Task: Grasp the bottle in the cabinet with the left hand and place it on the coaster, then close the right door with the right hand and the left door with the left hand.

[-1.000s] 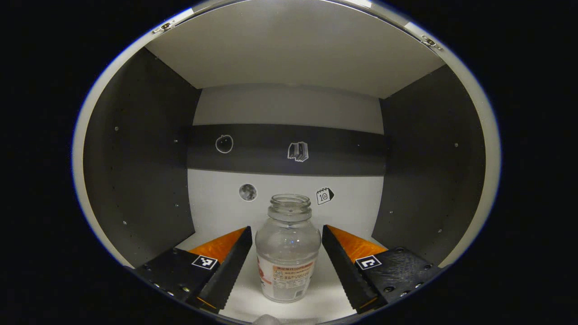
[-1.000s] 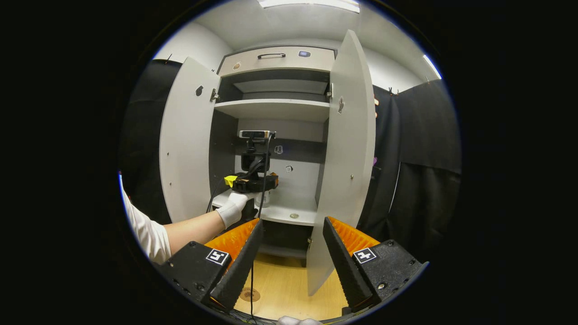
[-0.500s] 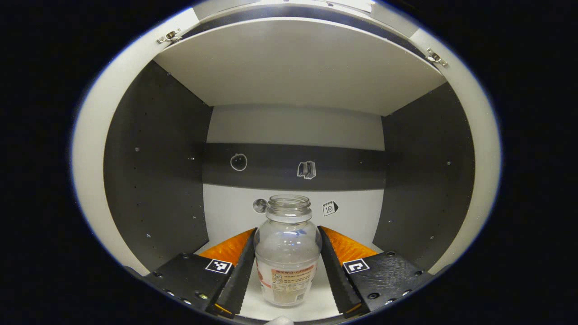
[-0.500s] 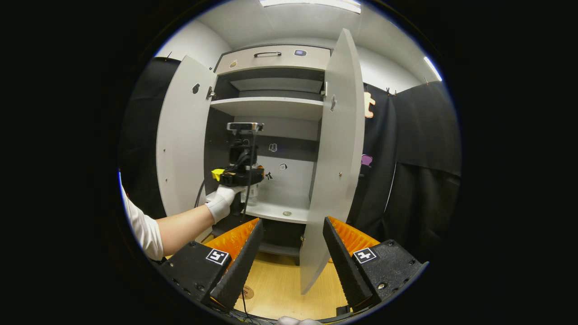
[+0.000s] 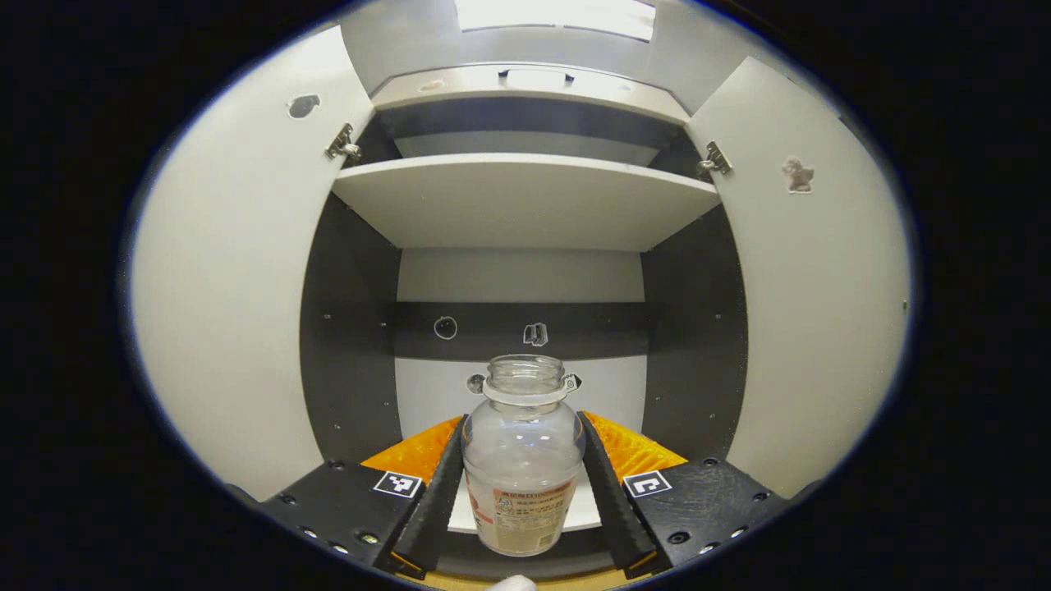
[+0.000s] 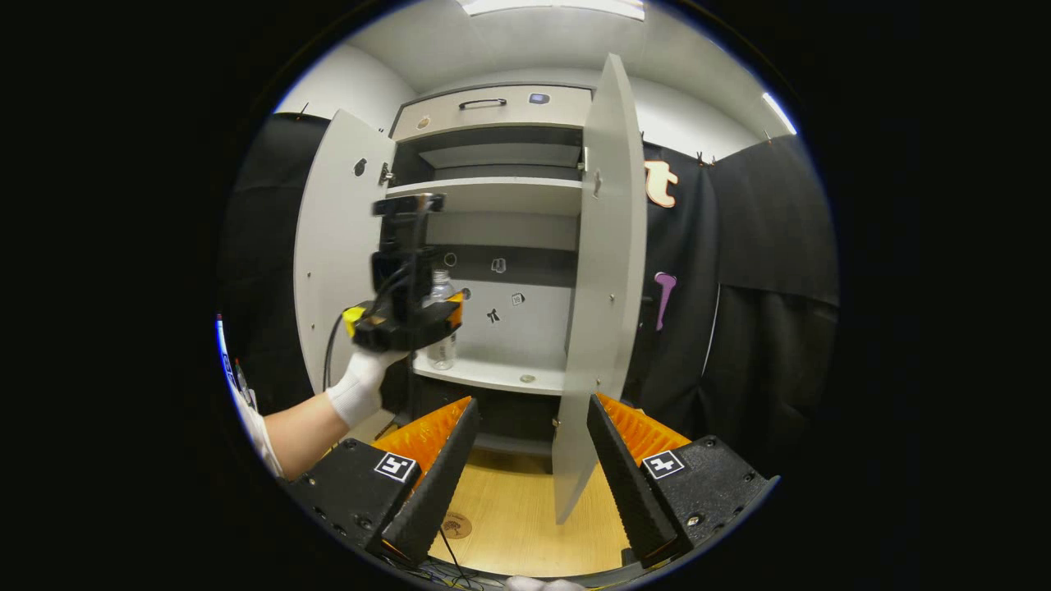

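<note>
At six o'clock in the left gripper view, the left gripper [image 5: 523, 484] clamps the clear, uncapped glass bottle [image 5: 523, 460].
The right gripper [image 6: 525, 468] is spread open, nothing between its fingers.

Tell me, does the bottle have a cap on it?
No, the bottle held in the left claw has an open mouth with no cap on top.

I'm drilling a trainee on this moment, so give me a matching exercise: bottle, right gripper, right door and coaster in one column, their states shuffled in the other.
1 bottle
2 right gripper
3 right door
4 coaster

A lies on the floor
B stands ajar
C clamped in the left gripper
D open, holding nothing

Pairs: 1-C, 2-D, 3-B, 4-A
</note>
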A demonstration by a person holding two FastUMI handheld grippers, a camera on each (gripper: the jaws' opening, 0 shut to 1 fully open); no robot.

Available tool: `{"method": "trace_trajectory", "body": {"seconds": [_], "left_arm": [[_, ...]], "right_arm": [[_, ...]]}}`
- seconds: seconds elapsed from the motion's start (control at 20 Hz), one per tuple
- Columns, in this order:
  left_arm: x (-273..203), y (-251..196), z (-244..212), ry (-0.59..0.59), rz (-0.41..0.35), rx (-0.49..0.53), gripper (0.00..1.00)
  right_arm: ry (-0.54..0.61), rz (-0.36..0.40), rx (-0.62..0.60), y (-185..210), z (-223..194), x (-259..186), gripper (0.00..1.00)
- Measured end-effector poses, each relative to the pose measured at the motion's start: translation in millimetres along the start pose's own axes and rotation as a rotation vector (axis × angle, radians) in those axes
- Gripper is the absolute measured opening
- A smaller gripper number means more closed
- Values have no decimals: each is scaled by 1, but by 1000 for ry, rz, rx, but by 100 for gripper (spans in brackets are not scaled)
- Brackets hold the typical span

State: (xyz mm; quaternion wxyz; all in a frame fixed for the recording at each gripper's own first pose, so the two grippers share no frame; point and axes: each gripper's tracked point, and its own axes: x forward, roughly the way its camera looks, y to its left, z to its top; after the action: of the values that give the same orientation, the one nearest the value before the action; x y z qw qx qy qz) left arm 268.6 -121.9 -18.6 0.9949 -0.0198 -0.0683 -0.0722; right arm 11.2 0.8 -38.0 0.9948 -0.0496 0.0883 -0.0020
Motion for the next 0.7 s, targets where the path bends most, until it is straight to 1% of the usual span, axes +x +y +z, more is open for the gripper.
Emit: {"method": "trace_trajectory", "body": {"seconds": [0.05,0.1,0.25,0.45,0.7], "left_arm": [[-12,0,-2,-9,-3,-1,70],[-25,0,-6,-15,2,-6,73],[-62,-5,-26,-3,-2,-16,73],[-100,-21,-67,25,-39,-26,74],[-145,-44,-129,71,-90,13,74]], "right_arm": [[8,-6,16,-3,-5,-2,83],[17,-12,31,-6,-9,-5,83],[53,-38,47,-15,-27,-10,83],[71,-61,56,-25,-43,-19,83],[114,-93,50,-41,-61,-25,83]]}}
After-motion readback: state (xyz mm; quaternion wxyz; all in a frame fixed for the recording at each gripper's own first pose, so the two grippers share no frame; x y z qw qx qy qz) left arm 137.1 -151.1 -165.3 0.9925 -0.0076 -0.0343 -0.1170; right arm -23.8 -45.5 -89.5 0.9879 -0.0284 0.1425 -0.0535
